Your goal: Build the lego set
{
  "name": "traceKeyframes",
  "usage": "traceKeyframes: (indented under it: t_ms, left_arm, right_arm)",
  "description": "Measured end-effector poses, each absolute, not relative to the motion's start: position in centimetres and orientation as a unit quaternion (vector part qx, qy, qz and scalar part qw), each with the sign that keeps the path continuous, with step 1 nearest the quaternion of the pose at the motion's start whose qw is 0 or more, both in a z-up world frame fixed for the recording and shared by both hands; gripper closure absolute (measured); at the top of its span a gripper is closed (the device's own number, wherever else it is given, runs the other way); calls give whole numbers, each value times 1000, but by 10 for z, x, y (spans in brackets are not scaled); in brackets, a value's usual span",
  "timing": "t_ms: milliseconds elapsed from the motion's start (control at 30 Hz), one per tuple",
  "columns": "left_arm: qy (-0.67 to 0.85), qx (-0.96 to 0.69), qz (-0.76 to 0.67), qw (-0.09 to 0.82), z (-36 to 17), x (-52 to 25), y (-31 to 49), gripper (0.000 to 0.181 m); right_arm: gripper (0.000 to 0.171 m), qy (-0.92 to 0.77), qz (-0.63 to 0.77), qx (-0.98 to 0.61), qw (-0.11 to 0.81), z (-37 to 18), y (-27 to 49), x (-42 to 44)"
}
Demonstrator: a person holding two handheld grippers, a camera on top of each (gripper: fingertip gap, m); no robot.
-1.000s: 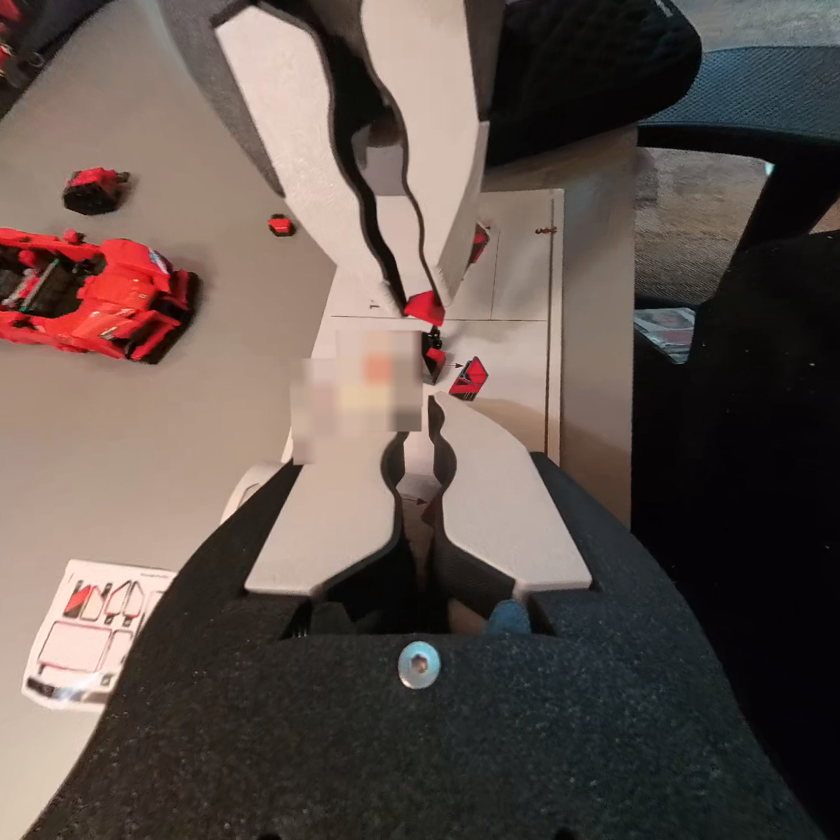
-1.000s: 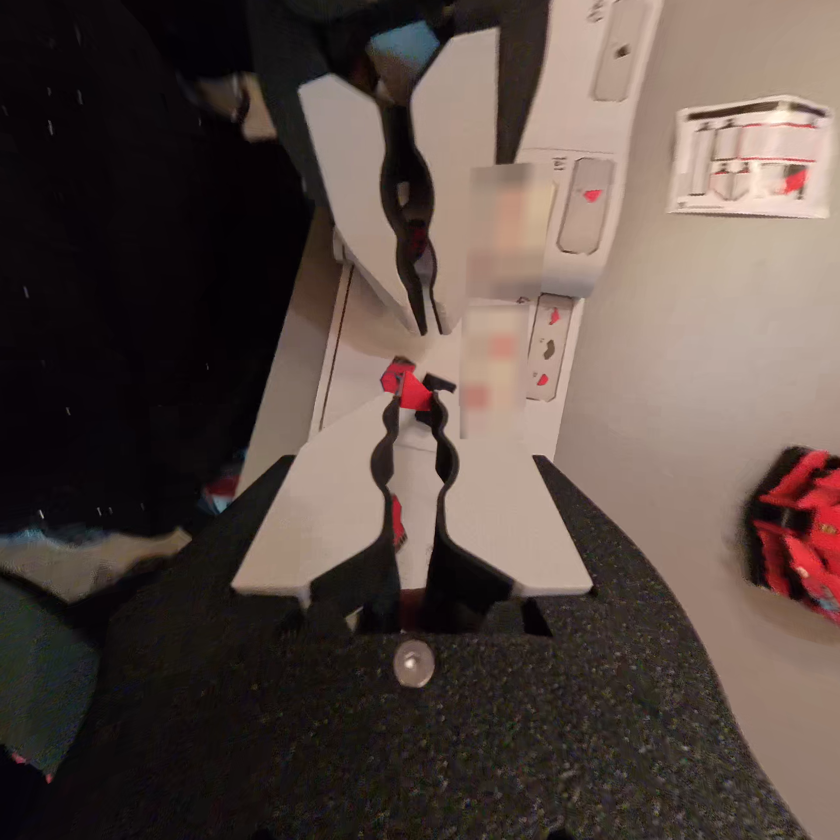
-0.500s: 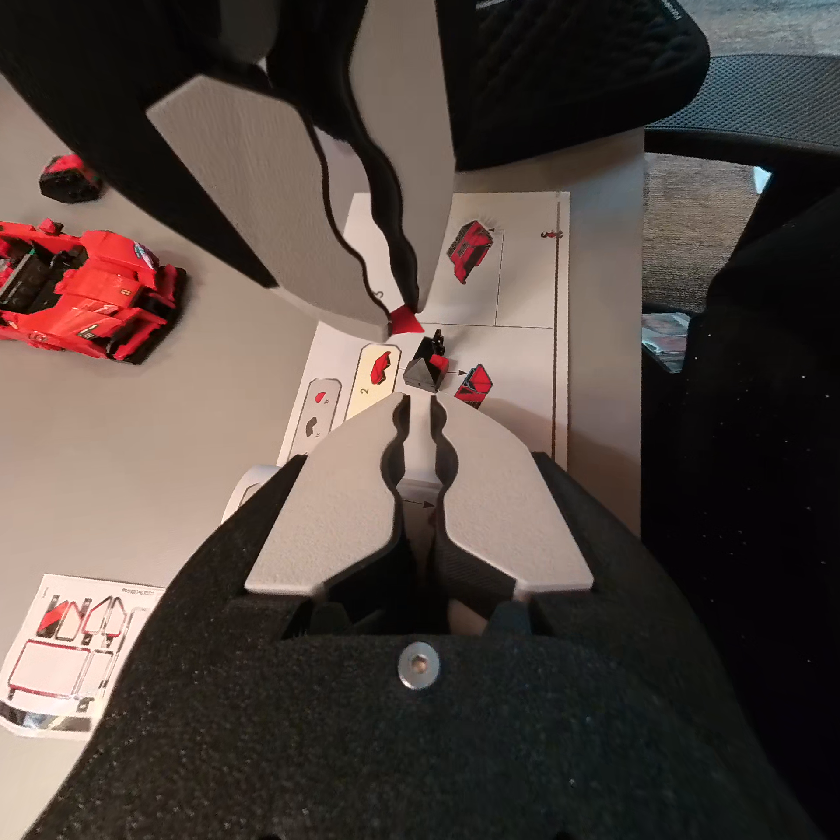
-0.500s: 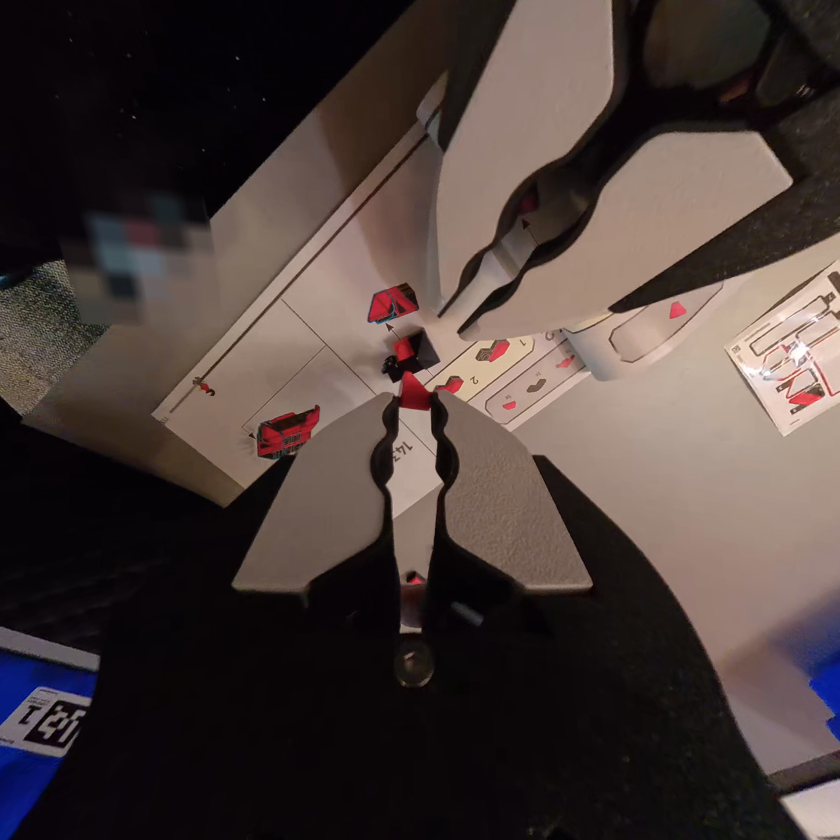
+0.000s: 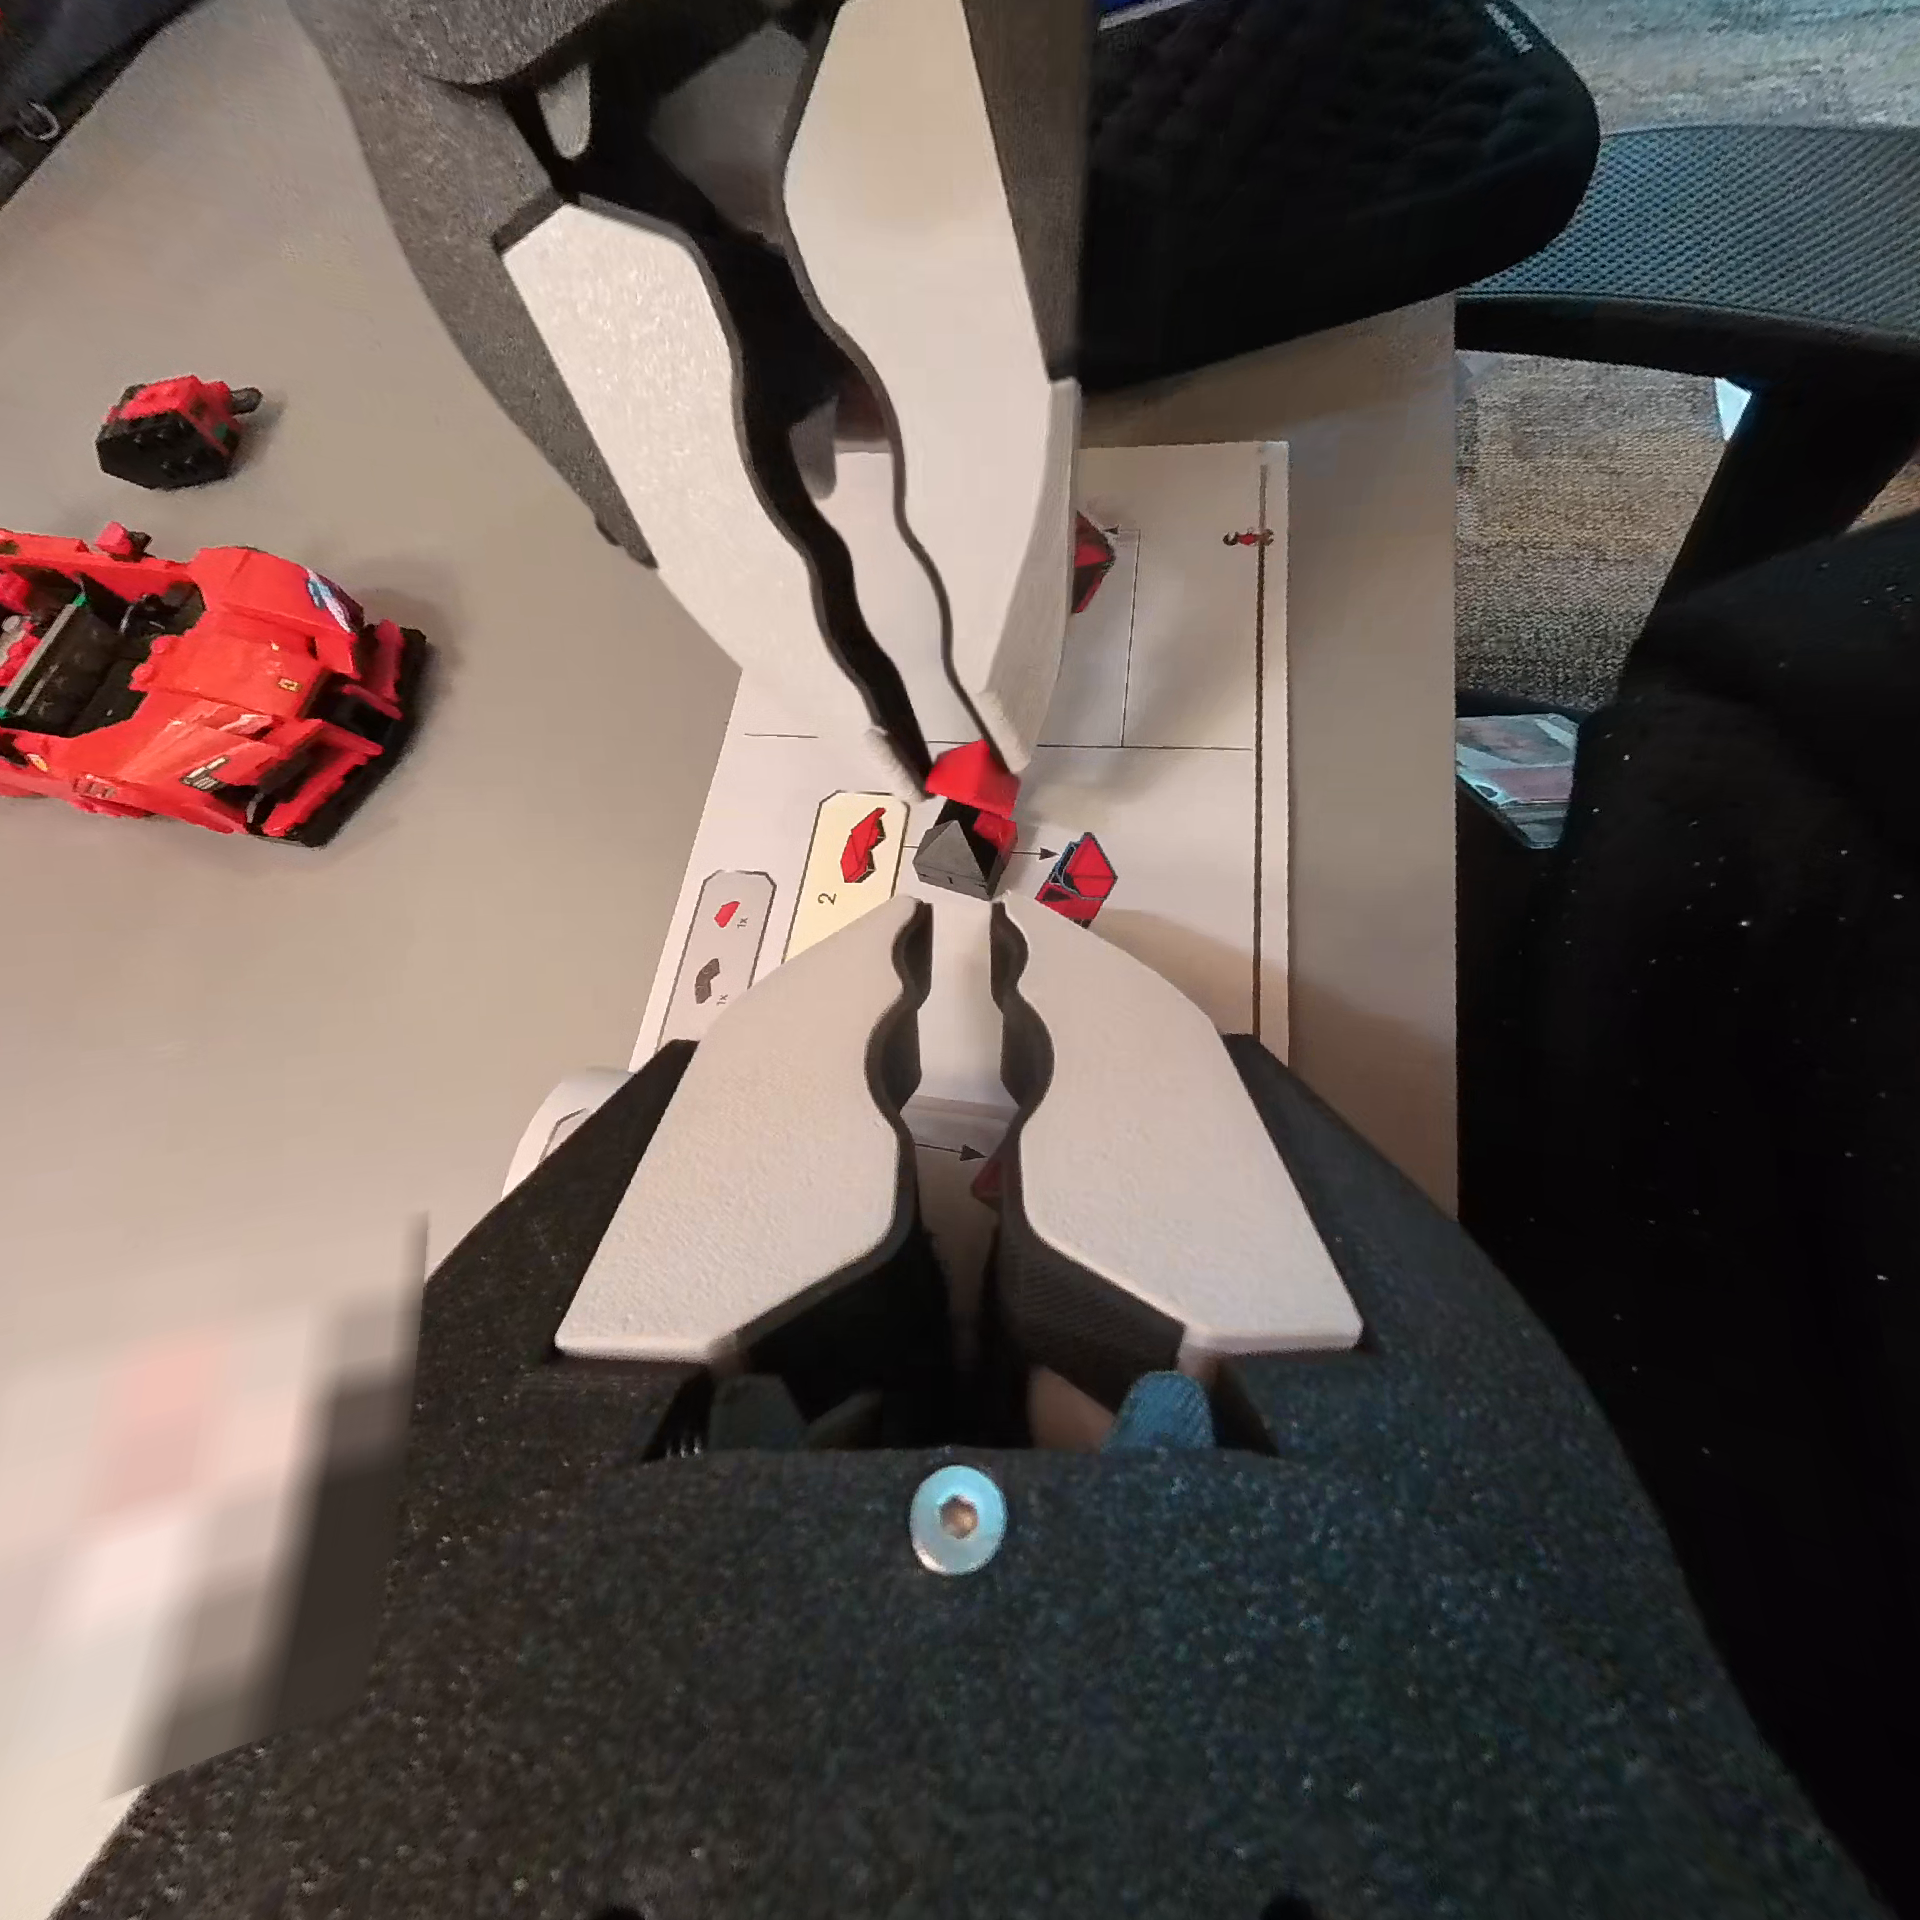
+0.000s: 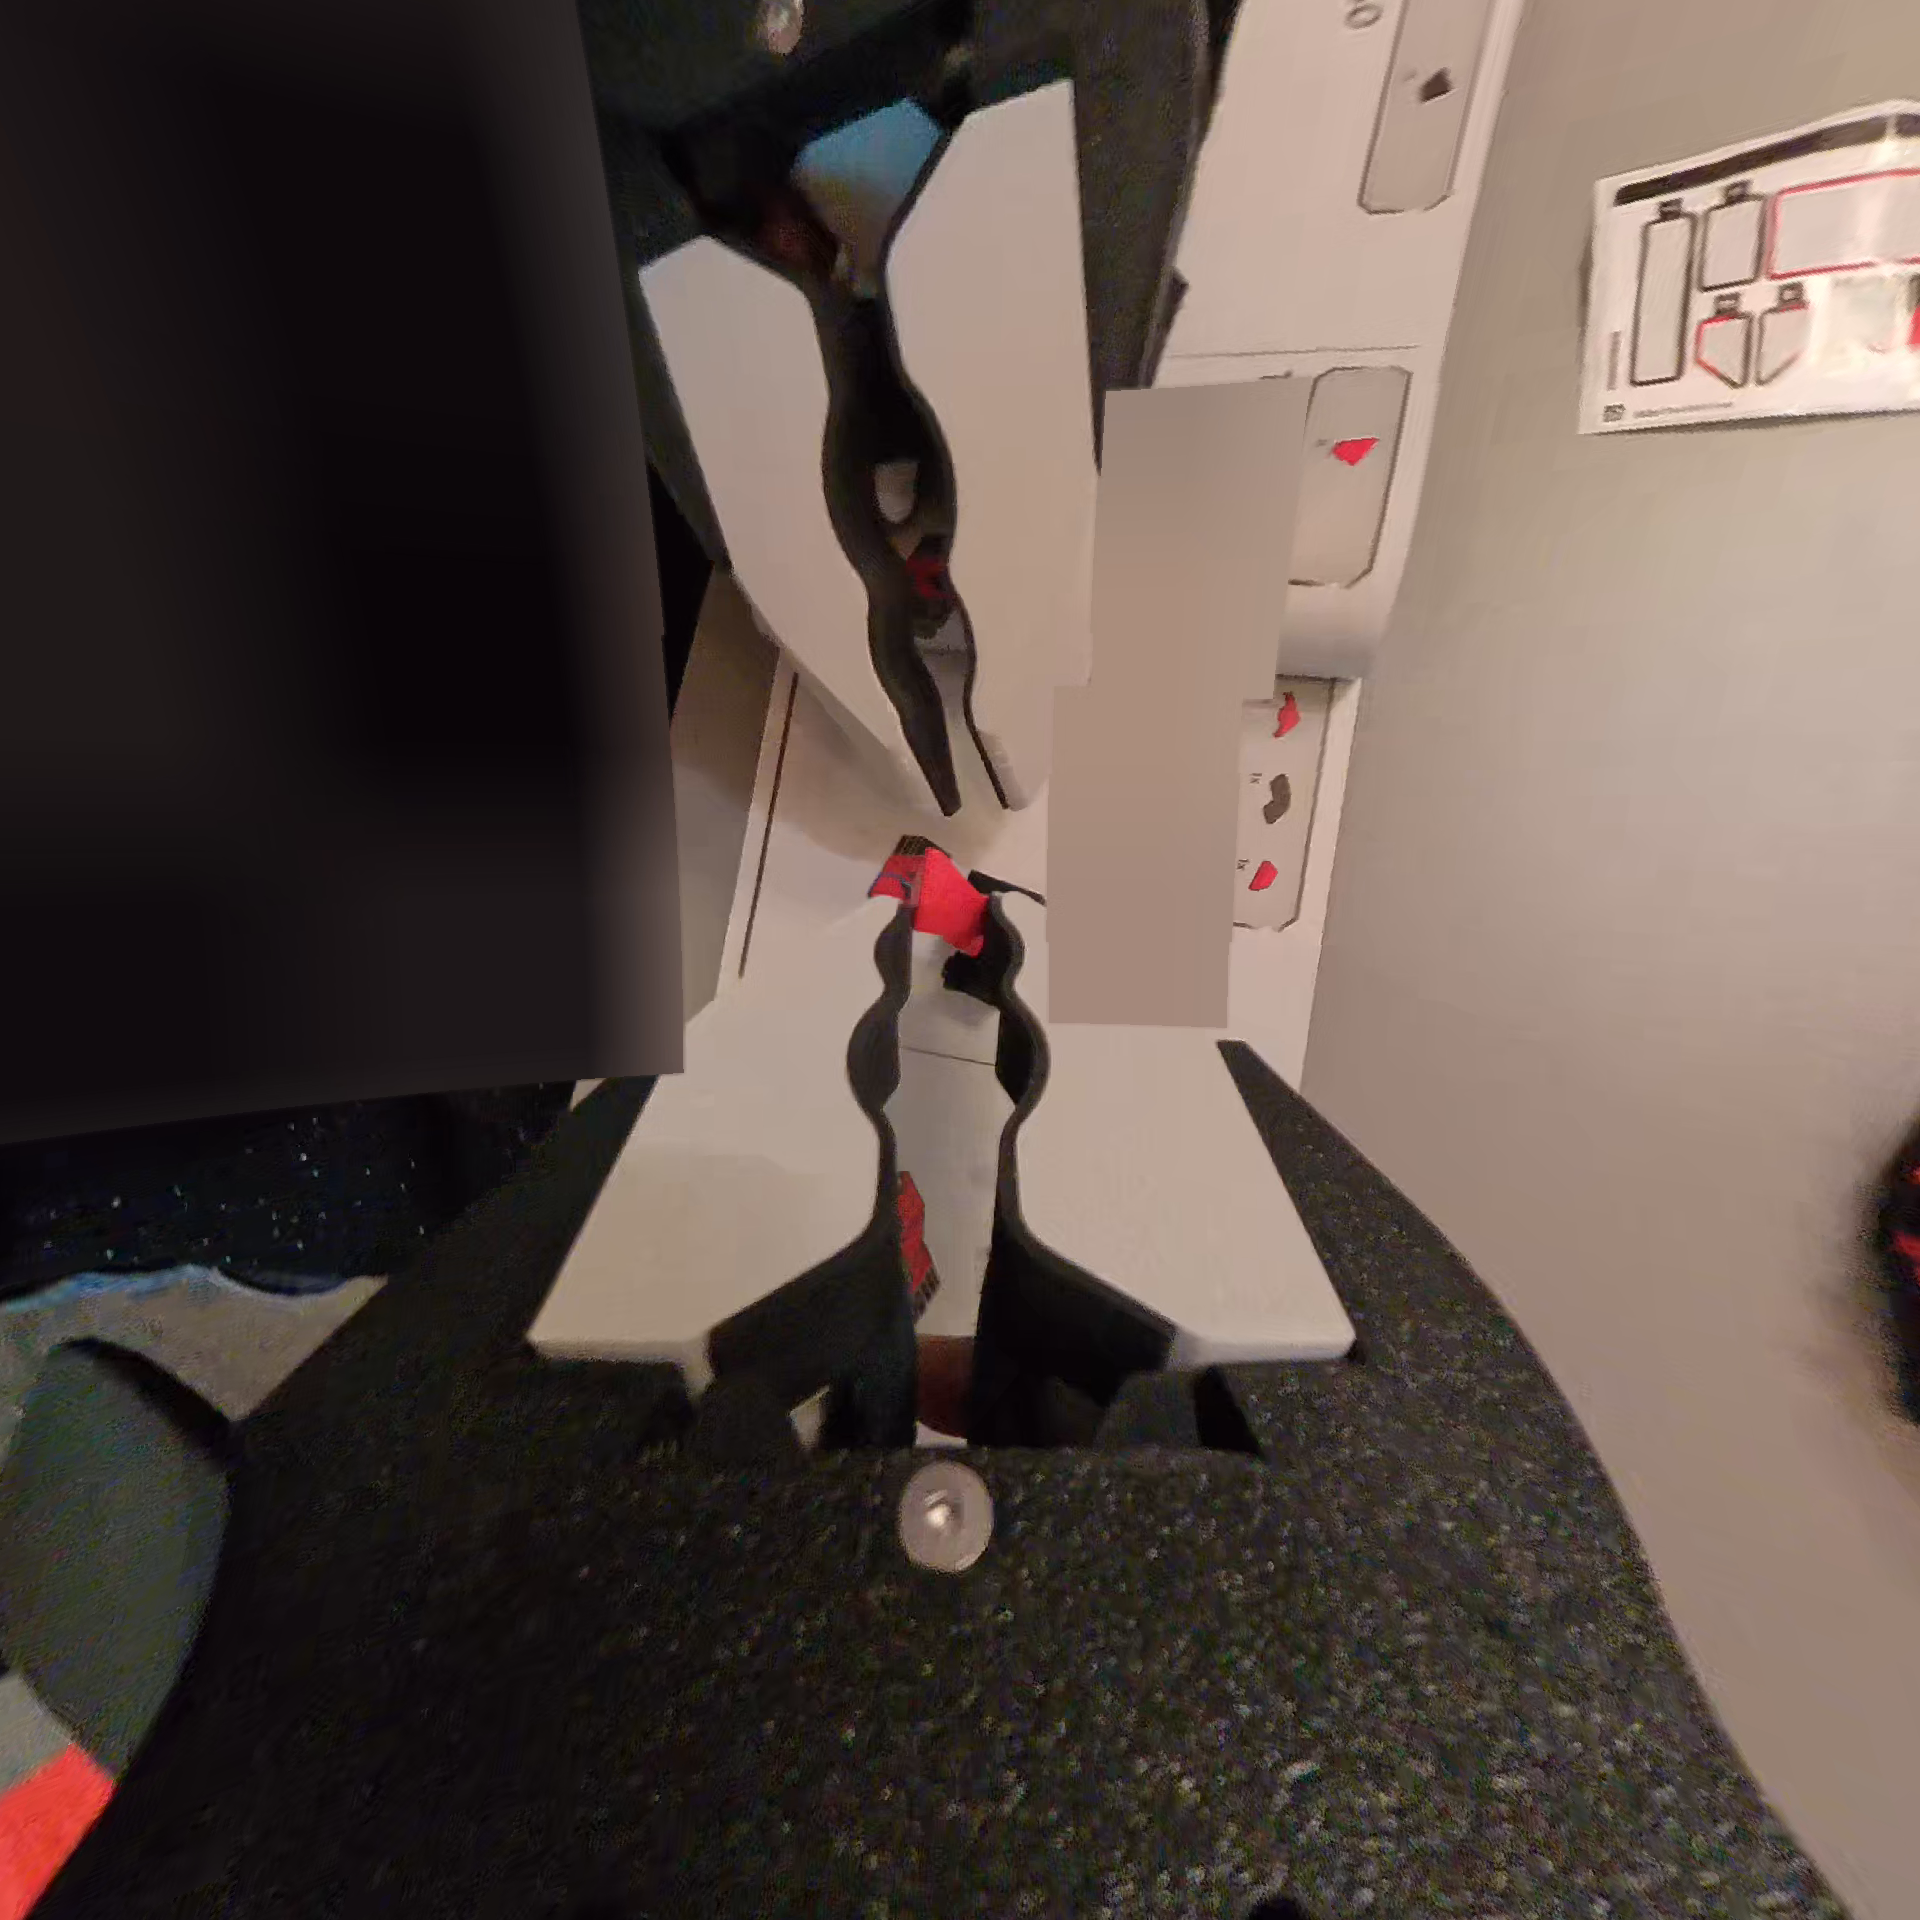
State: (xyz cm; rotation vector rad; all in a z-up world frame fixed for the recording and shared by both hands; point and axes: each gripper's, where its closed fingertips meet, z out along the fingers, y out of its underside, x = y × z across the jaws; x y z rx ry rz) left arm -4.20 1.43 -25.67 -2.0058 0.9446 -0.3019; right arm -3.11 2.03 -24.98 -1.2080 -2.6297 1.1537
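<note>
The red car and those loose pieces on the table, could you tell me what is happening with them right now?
A person is building a Lego set with two handheld grippers. The right gripper pinches a small red piece just above a black piece that lies on the open instruction booklet. The left gripper sits open and empty just short of it. The partly built red car and a small red-and-black subassembly wait untouched on the grey table.

Right tool (image 6: 951, 920) tips pinched, facing the left tool (image 5: 956, 914), its tips slightly parted.
</note>
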Motion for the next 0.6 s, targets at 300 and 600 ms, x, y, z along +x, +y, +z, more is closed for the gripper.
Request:
traceKeyframes:
  t_ms: [300, 600]
  left_arm:
    - [372, -798, -126, 458, -249, -43, 14, 170]
    - [353, -810, -157, 442, -216, -61, 22, 154]
  right_arm:
    - [157, -788, 424, -442, 63, -226, 31, -30]
    - [157, -651, 445, -590, 173, -213, 68, -11]
